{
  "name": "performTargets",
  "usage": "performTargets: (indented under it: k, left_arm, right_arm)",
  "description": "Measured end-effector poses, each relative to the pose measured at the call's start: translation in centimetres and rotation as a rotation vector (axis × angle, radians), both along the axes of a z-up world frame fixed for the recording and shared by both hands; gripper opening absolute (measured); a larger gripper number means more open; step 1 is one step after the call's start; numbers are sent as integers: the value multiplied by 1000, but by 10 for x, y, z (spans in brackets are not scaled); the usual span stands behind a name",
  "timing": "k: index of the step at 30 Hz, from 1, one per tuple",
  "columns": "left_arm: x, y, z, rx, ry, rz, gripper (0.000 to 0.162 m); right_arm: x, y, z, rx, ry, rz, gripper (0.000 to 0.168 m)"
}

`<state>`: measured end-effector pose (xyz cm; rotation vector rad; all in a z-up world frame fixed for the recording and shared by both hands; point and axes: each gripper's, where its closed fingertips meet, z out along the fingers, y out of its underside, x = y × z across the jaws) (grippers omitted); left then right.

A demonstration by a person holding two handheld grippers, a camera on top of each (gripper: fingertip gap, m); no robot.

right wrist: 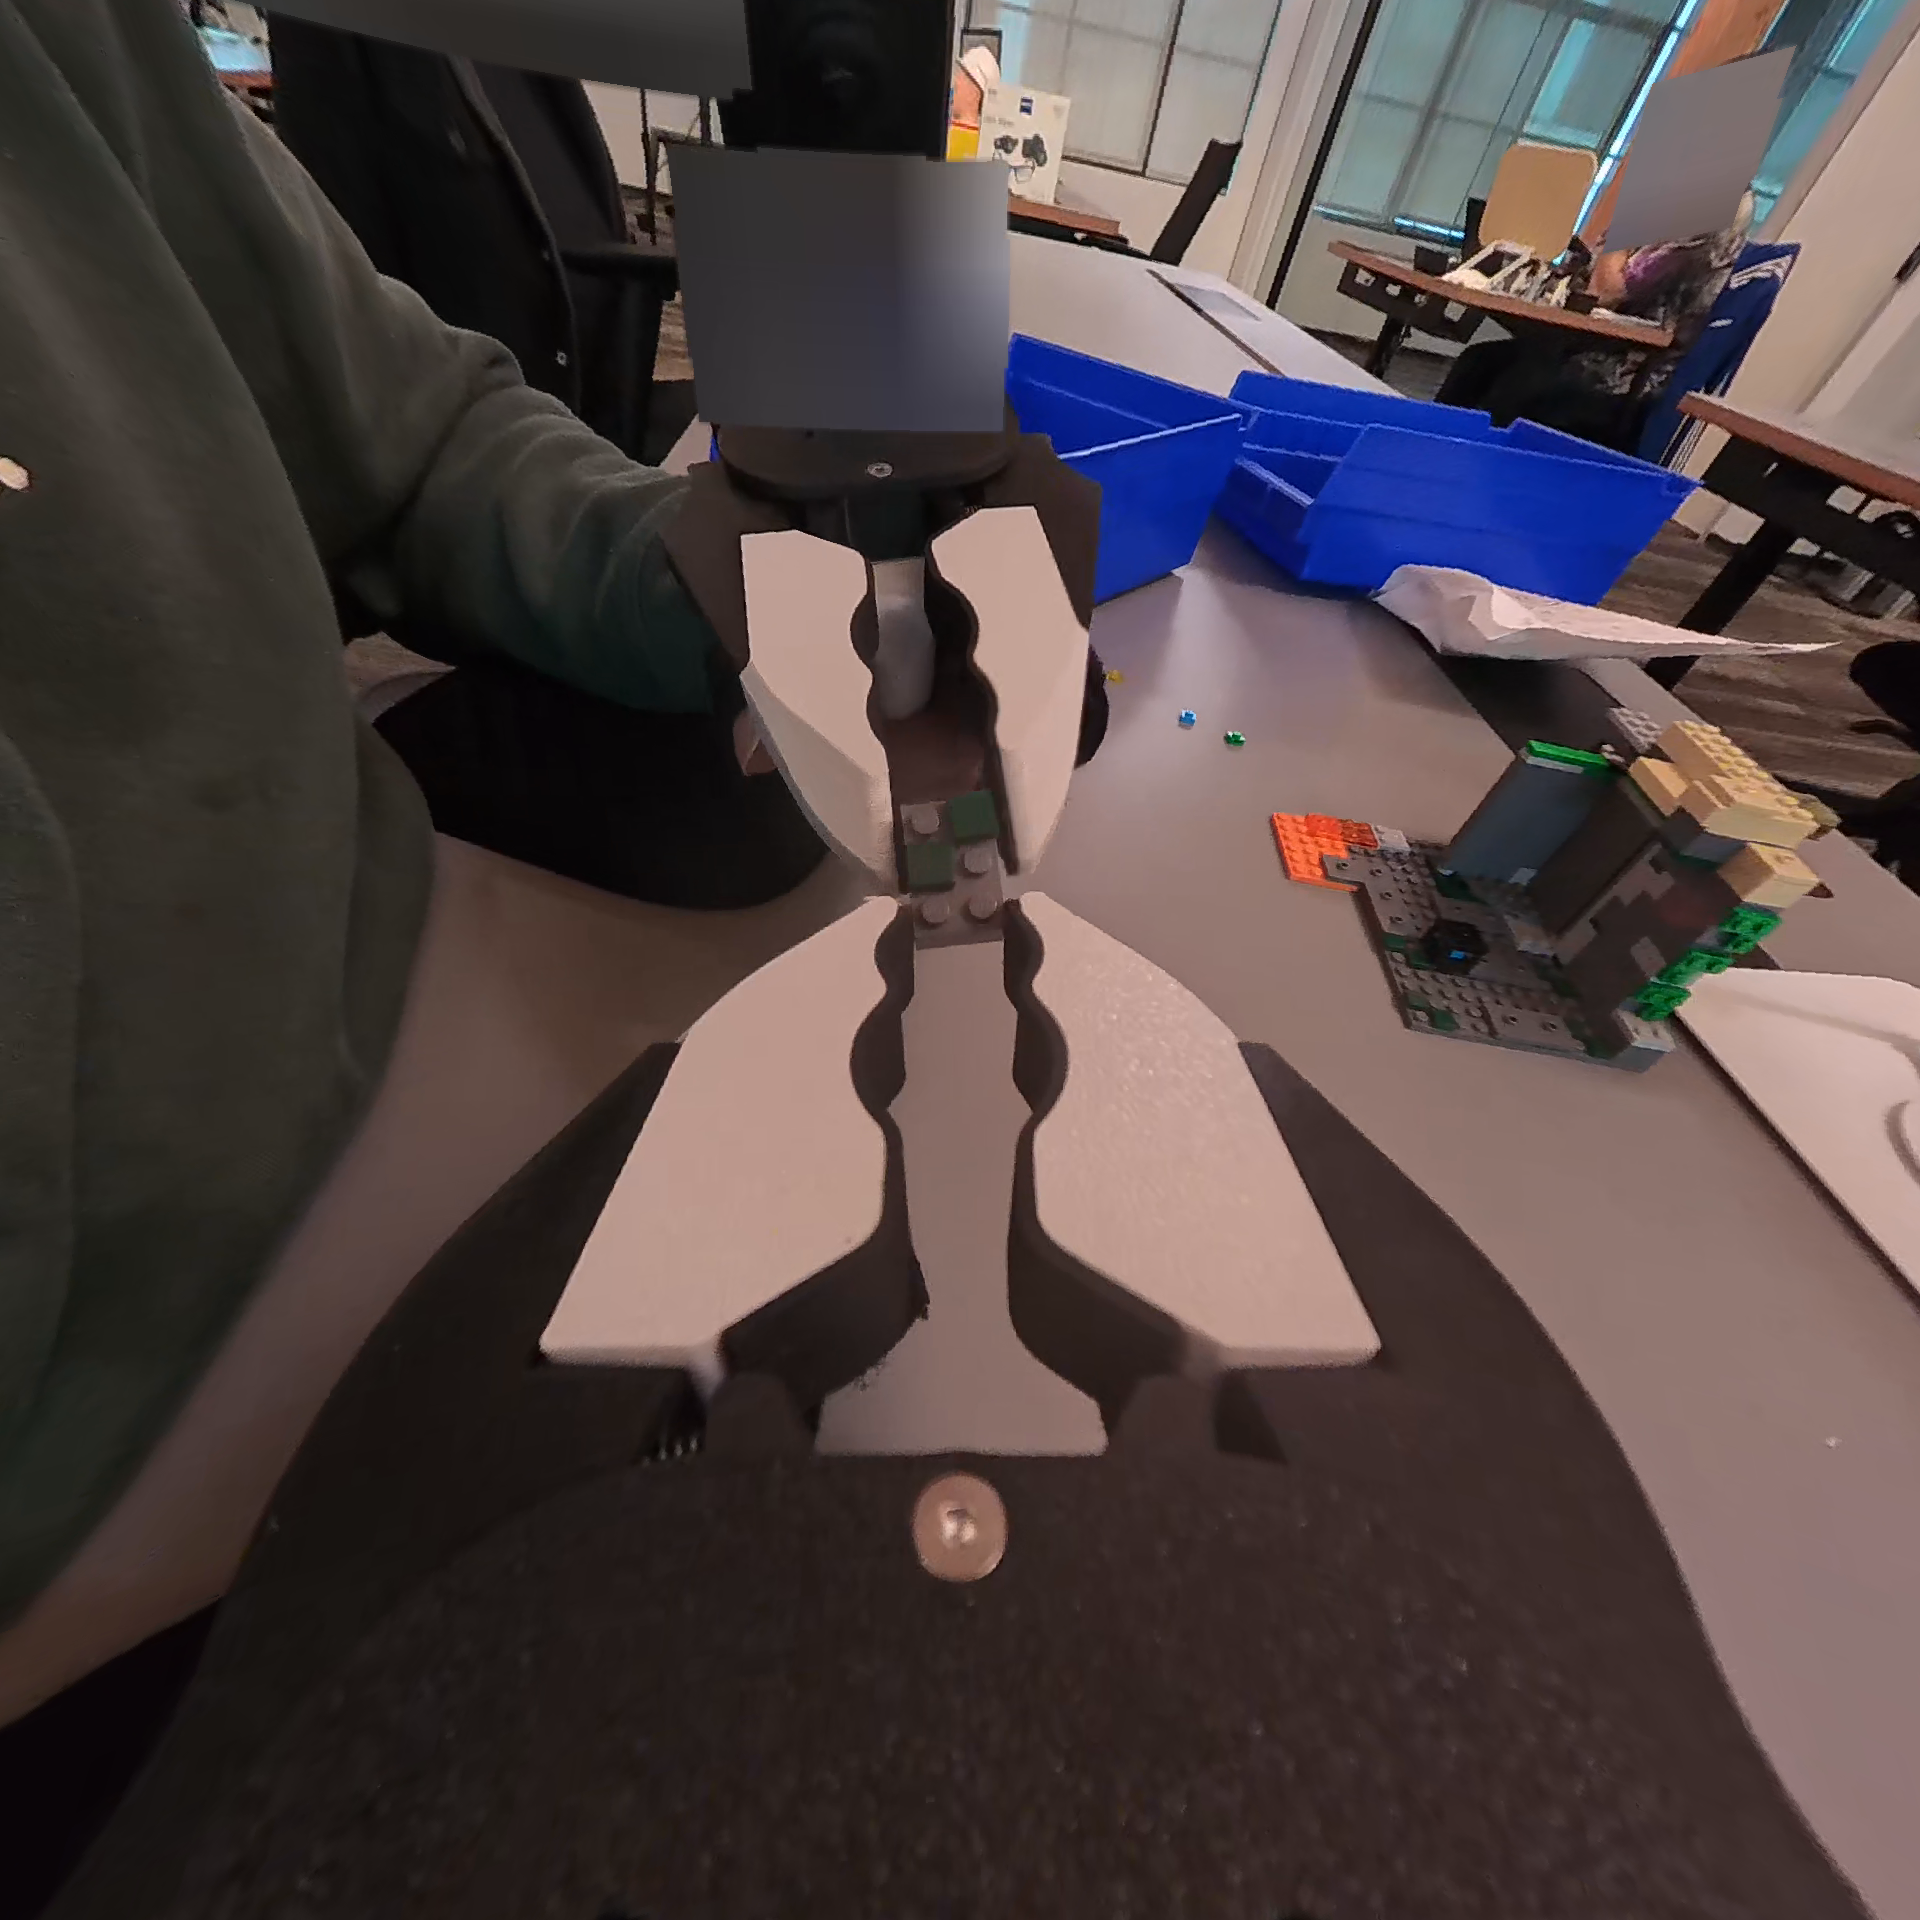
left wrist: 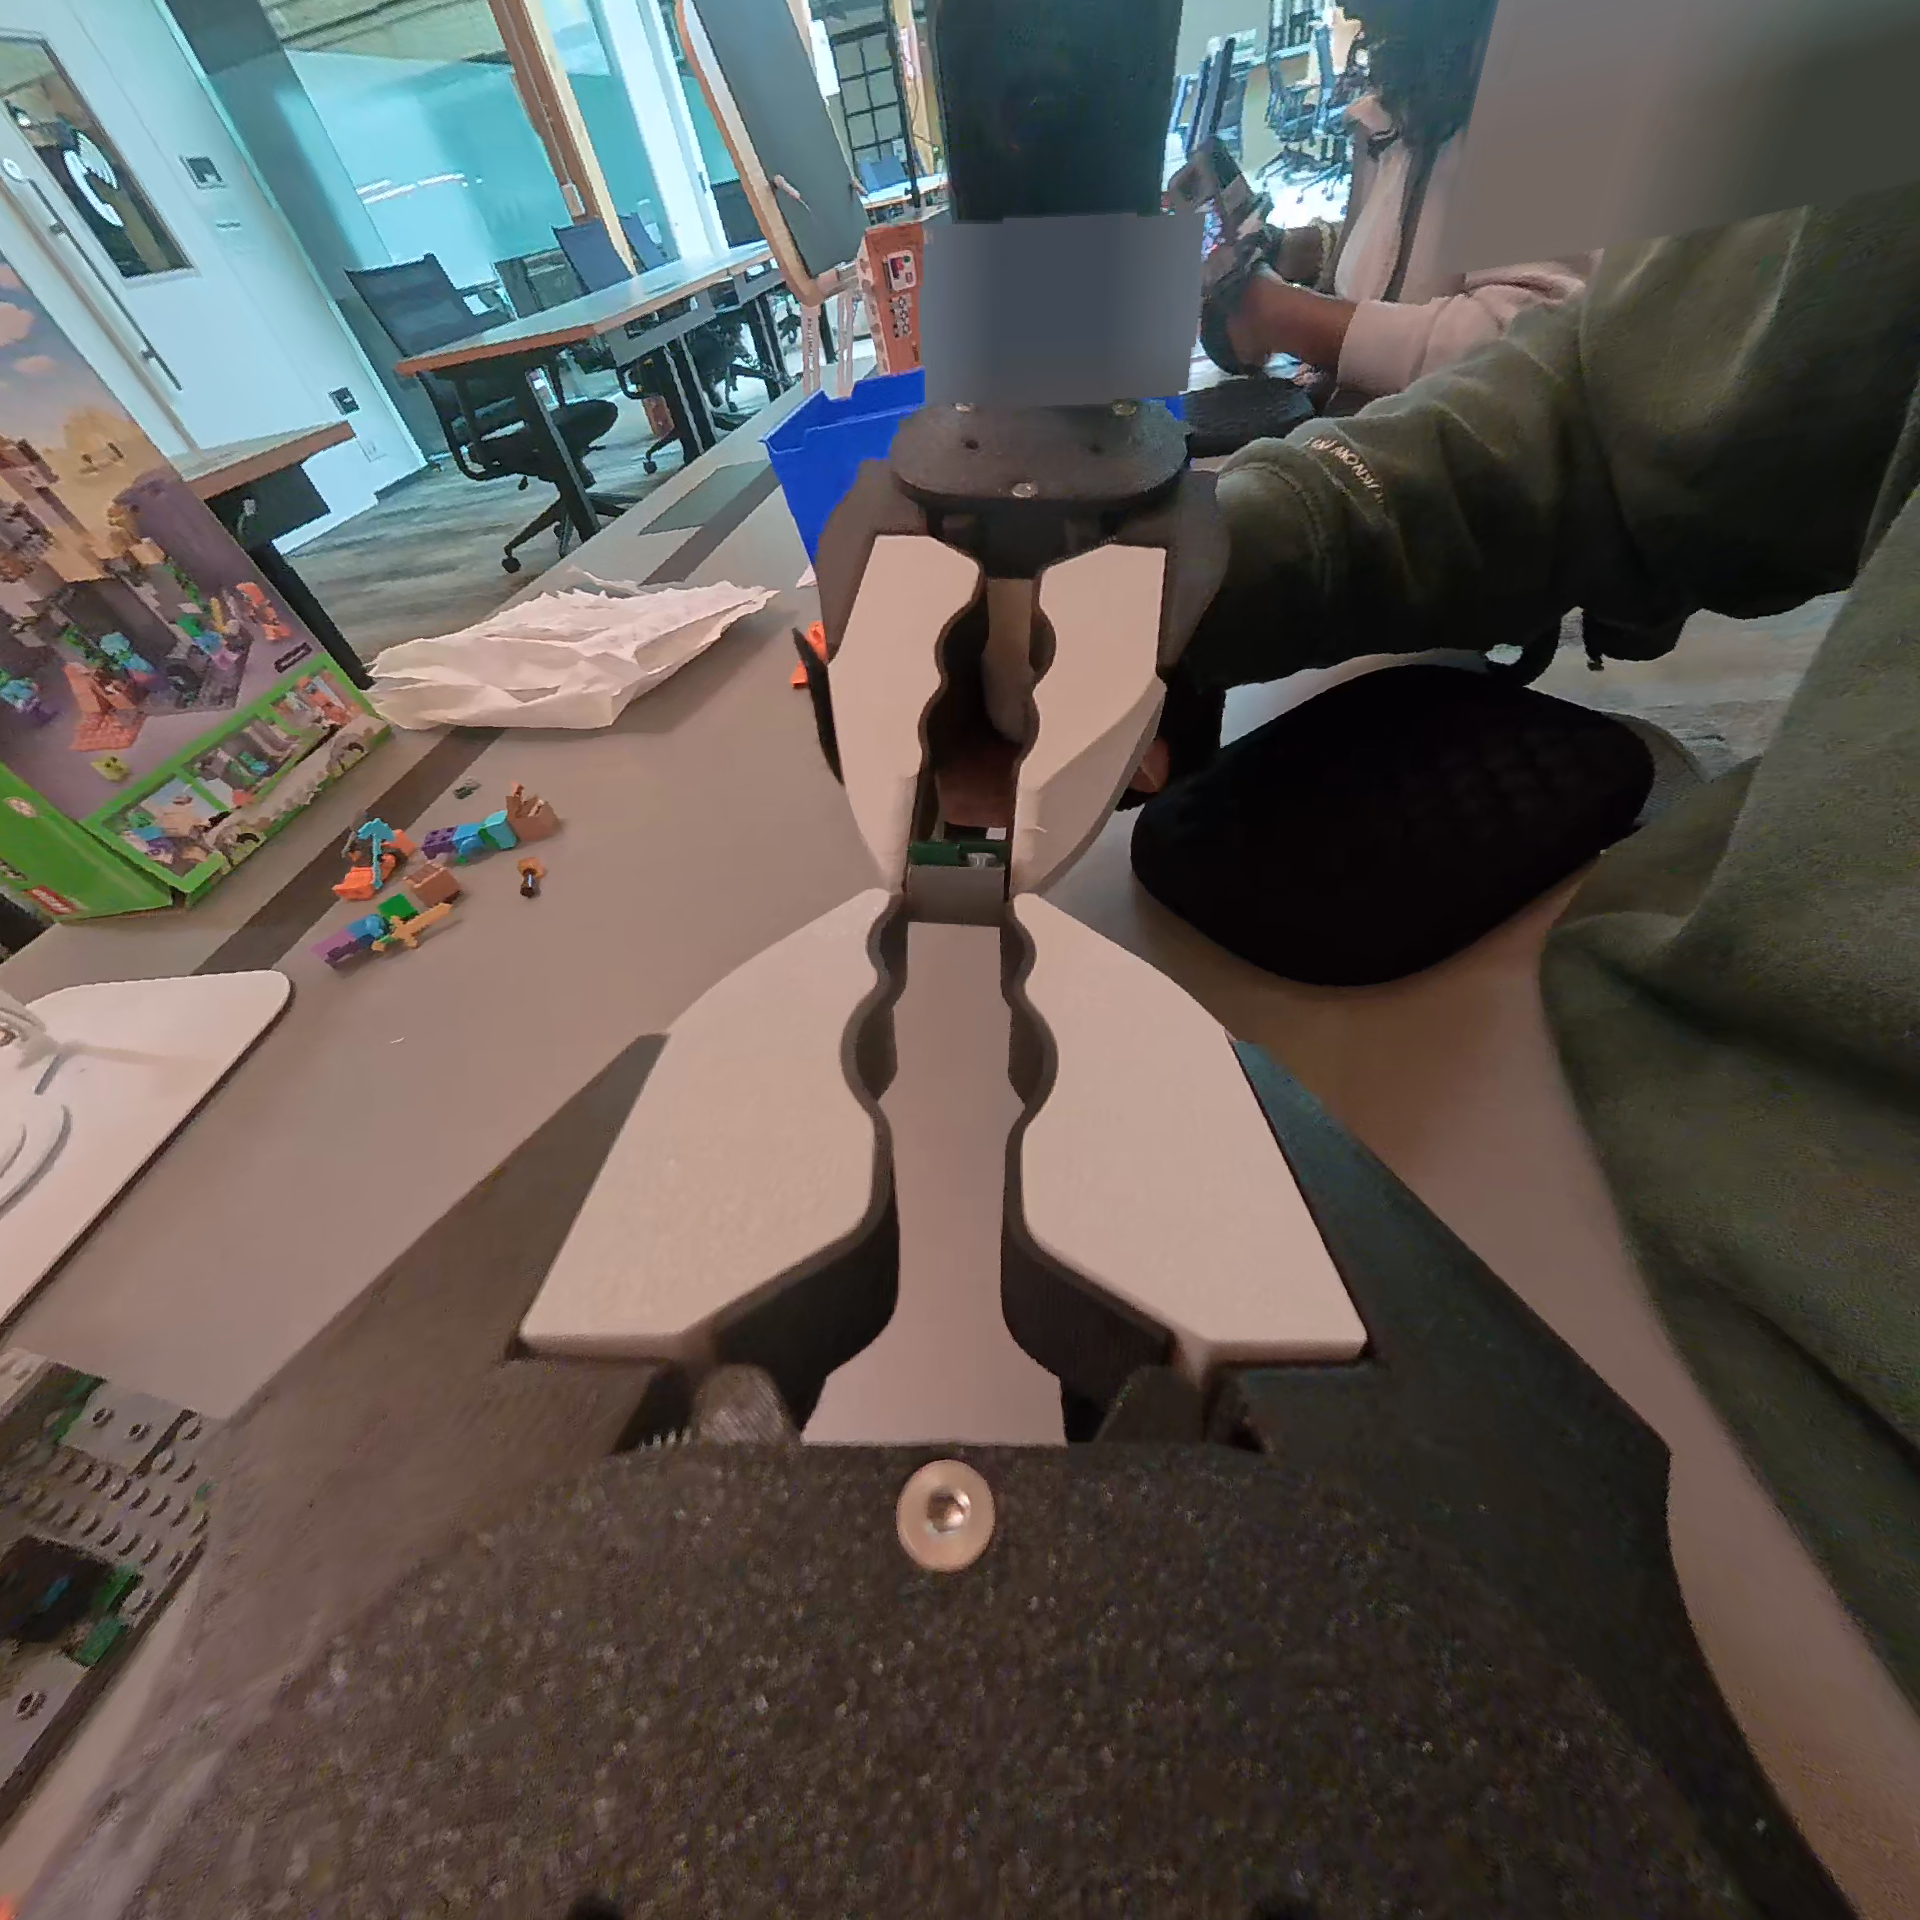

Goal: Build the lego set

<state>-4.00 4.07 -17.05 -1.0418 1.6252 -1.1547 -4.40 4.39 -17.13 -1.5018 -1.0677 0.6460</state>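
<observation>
Grey studded lego plate (right wrist: 954,883) with green tiles was pinched from both ends, above the tabletop (right wrist: 1299,1195).

Left hand-held gripper (left wrist: 956,902) and right hand-held gripper (right wrist: 956,920) met tip to tip, each narrowed onto one end of the plate. The part-built lego model (right wrist: 1590,894) stood well apart on the tabletop, right of them.

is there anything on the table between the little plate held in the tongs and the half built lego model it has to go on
Nothing visible. The grey plate is pinched between both tongs, and the table between it and the lego model is bare in the right wrist view.
</observation>
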Motion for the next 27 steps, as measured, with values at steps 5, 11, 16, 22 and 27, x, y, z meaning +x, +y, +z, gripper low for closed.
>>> performTargets:
  k: [5,11,16,22,27]
  left_arm:
    - [0,0,-2,22,21,6,16]
    - [0,-2,-9,70,59,8,16]
    - [0,-2,-8,72,57,8,16]
    - [0,1,-7,70,62,33,16]
    - [2,2,-9,82,76,62,16]
  right_arm:
    - [-1,-1,-3,-20,1,5,16]
    - [-4,-3,2,53,-117,25,19]
    - [-7,-4,2,93,-201,50,16]
    - [-6,0,3,120,-204,11,16]
    - [-4,0,1,101,-187,-40,15]
